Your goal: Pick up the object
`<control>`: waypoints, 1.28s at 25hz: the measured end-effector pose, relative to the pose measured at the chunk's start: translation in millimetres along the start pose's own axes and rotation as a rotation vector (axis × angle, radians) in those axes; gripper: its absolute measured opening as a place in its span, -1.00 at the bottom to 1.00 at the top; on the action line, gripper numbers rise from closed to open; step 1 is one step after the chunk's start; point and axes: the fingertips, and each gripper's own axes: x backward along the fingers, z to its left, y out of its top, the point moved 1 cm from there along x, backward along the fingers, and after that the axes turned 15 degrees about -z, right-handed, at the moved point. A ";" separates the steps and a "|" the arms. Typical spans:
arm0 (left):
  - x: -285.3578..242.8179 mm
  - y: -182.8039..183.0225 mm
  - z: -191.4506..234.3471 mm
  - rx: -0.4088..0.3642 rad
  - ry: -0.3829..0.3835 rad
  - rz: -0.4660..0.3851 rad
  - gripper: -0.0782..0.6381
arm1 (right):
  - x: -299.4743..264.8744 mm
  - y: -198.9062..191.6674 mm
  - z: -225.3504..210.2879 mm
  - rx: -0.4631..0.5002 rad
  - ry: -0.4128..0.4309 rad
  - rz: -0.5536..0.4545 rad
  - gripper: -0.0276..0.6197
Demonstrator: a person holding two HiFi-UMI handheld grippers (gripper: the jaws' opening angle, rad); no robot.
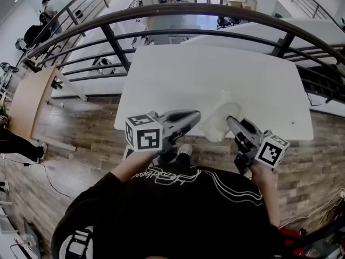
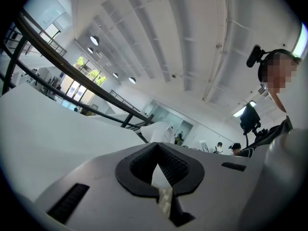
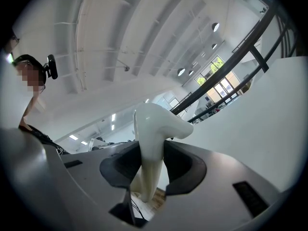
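— On the right side, what have you got?
— The white curved object [image 3: 155, 129]. My right gripper [image 3: 151, 153] has its jaws set wide and pressed on the object's stem, with the bent top poking out past them.
— Where is it?
— At the near edge of the white desk [image 1: 215, 74], with wooden floor [image 1: 81, 123] showing underneath.
— And the left?
— My left gripper [image 1: 197, 114] is just beside it, jaws drawn together at the tips, holding nothing.
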 end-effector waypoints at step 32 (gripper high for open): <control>0.1 10.7 -12.9 0.000 -0.008 -0.019 -0.76 | -3.5 8.8 13.4 0.033 0.028 -0.040 -0.51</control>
